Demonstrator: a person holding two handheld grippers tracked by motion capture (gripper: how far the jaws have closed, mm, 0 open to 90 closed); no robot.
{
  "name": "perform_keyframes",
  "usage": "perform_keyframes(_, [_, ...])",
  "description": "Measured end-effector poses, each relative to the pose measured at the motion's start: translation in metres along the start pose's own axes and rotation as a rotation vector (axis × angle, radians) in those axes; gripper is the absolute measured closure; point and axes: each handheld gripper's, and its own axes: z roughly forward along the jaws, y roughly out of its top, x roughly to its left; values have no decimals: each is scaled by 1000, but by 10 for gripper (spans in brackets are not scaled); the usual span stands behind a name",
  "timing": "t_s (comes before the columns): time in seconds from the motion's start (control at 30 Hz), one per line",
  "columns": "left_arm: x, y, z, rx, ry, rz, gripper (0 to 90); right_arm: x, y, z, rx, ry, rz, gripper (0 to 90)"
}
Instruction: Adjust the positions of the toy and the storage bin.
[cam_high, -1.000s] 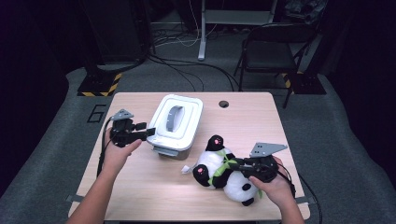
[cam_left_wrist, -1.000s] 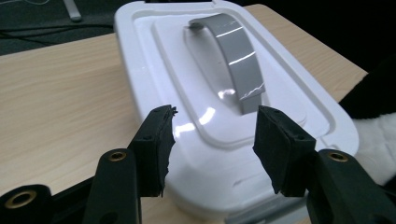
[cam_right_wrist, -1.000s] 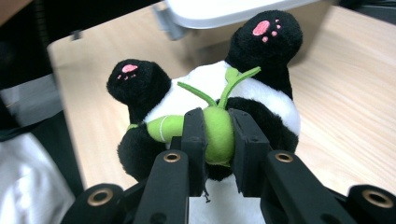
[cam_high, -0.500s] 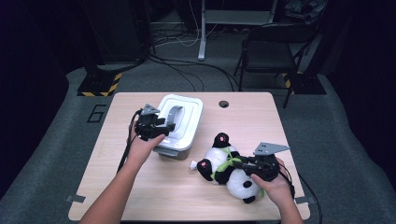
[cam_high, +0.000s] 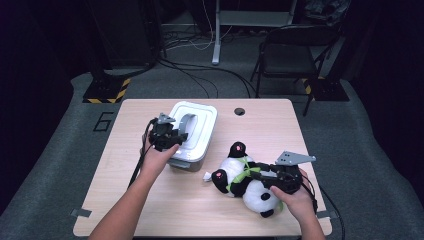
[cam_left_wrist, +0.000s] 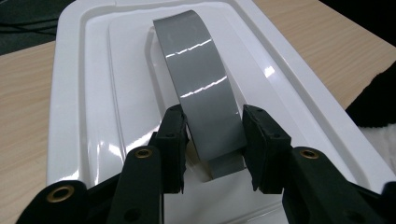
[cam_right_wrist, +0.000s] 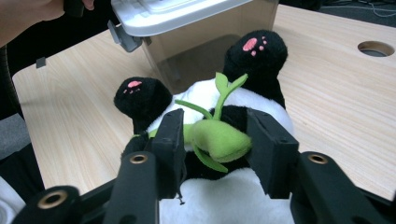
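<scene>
A clear storage box with a white lid (cam_high: 196, 125) stands left of centre on the wooden table (cam_high: 320, 135). A grey arched handle (cam_left_wrist: 201, 79) runs along the lid. My left gripper (cam_high: 178, 136) reaches in from the box's near left end, and its jaws (cam_left_wrist: 215, 119) press on both sides of the handle's near end. A black-and-white panda plush (cam_high: 239, 175) lies on its back to the right of the box, a green bamboo sprig (cam_right_wrist: 219, 137) on its belly. My right gripper (cam_right_wrist: 215, 130) is shut on the panda's middle around the sprig.
A round cable hole (cam_high: 239, 111) sits in the table's far middle. The box's clear wall (cam_right_wrist: 219, 37) rises just beyond the panda's feet. A folding chair (cam_high: 295, 50) and floor cables lie beyond the table's far edge.
My left gripper has travelled right from beside the box onto the lid and closed around the grey handle. The right gripper and panda have shifted slightly right.
</scene>
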Motion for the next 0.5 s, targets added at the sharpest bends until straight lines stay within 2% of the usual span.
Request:
perform_keyframes(0.13, [0,-3,-6,16,-16,13,621,2,3,-2,-5,-15,-8,542])
perform_keyframes(0.27, [2,-8,-13,17,-30,0,625,1,3,-3,-16,-29,16,530])
perform_keyframes(0.37, [2,-13,-19,18,-39,8,627,1,4,-4,-28,-37,22,517])
perform_keyframes(0.5, [3,-22,-30,19,-51,14,628,4,7,-7,-66,-70,20,498])
